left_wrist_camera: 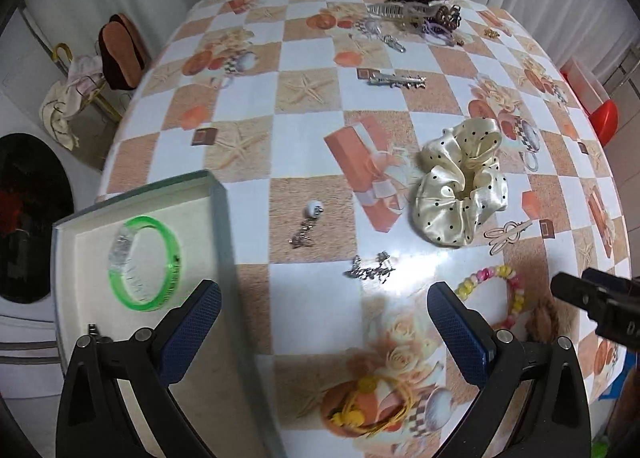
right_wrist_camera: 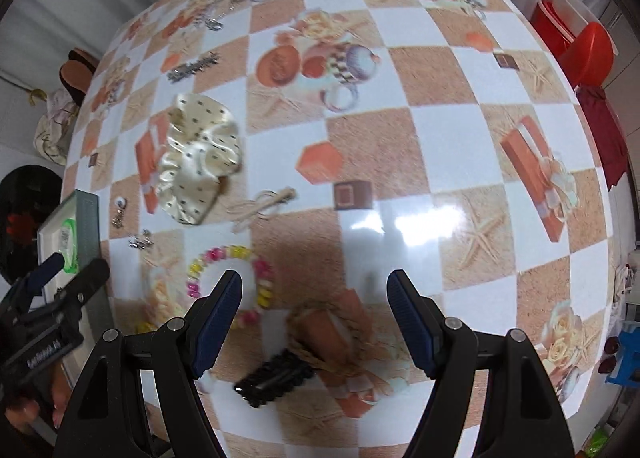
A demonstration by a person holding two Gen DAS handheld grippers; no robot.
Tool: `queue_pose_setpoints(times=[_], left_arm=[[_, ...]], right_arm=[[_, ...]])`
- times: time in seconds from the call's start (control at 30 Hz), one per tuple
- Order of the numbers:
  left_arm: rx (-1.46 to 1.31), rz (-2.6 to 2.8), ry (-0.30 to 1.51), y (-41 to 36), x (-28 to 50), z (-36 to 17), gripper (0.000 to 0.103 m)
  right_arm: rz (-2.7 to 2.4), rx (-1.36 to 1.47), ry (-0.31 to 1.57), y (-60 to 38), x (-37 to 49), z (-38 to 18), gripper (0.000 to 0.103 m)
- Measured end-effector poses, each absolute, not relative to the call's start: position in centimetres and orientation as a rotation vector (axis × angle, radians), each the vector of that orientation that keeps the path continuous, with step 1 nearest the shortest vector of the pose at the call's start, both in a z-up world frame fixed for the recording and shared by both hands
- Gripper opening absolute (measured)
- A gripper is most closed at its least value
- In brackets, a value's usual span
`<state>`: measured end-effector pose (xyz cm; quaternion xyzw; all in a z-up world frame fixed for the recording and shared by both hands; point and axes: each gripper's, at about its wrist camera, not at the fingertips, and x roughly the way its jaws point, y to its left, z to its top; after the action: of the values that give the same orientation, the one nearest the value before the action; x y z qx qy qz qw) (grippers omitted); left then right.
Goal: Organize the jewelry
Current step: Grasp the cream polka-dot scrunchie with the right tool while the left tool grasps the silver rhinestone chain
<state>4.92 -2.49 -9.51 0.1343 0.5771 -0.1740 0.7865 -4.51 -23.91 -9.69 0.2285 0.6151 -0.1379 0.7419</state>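
A shallow white box (left_wrist_camera: 70,236) sits at the table's left edge with a green bangle (left_wrist_camera: 145,263) inside. My left gripper (left_wrist_camera: 324,310) is open and empty, its left finger over the box's right wall. A pearl earring (left_wrist_camera: 311,209), a silver charm (left_wrist_camera: 370,268), a cream dotted scrunchie (left_wrist_camera: 462,186), a pink-yellow bead bracelet (left_wrist_camera: 502,290) and a yellow hair tie (left_wrist_camera: 372,406) lie on the checked cloth. My right gripper (right_wrist_camera: 314,312) is open and empty above a braided rope ring (right_wrist_camera: 332,332) and a black hair clip (right_wrist_camera: 274,378). The bead bracelet (right_wrist_camera: 232,282) lies by its left finger.
A heap of clips and hair ties (left_wrist_camera: 420,12) lies at the far edge, with a silver barrette (left_wrist_camera: 396,80) nearer. A beige bow clip (right_wrist_camera: 260,206) lies beside the scrunchie (right_wrist_camera: 198,160). A red stool (right_wrist_camera: 580,46) stands right of the table. A bag and shoes (left_wrist_camera: 116,54) lie left.
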Motion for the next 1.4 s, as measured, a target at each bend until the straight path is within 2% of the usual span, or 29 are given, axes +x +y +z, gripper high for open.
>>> queue_pose_setpoints(times=[0.4,0.47,0.5,0.97,1.03,1.2,1.3,1.33,1.37,1.4], left_arm=[[0.275,-0.319,1.287,-4.3,5.9,-11.8,0.1],[0.27,-0.315,1.3,-4.5,6.0,-12.3,0.092],[0.27,-0.314,1.308,-4.6,6.1,-12.5,0.091],[0.255,-0.33,1.319,-5.0,6.1,-14.2,0.089],[0.251,-0.342,1.315,-5.0,6.1,-14.2,0.085],[0.26,-0.375,1.3,-5.3,5.8,-13.8,0.07],[0.256,-0.378,1.294,-5.4,6.0,-13.6,0.054],[0.253,-0.379,1.292,-5.3,6.0,-13.5,0.044],[0.25,-0.382,1.29,-5.2,6.2,-13.4,0.038],[0.24,-0.389,1.295,-5.0,6.3,-13.3,0.038]], right_arm=[[-0.203,0.53,1.288,-24.5,-0.6,-9.9,0.078],[-0.173,0.548,1.275,-24.5,0.7,-9.8,0.078],[-0.155,0.555,1.271,-24.4,1.5,-9.9,0.078],[-0.093,0.537,1.294,-22.9,5.9,-12.1,0.077],[-0.1,0.526,1.294,-22.7,6.1,-12.4,0.07],[-0.108,0.478,1.305,-22.2,6.4,-12.4,0.03],[-0.114,0.474,1.305,-22.3,6.2,-12.4,0.019],[-0.117,0.476,1.303,-22.4,6.1,-12.3,0.018],[-0.122,0.477,1.299,-22.4,6.0,-12.2,0.016],[-0.125,0.477,1.297,-22.5,5.9,-12.1,0.015]])
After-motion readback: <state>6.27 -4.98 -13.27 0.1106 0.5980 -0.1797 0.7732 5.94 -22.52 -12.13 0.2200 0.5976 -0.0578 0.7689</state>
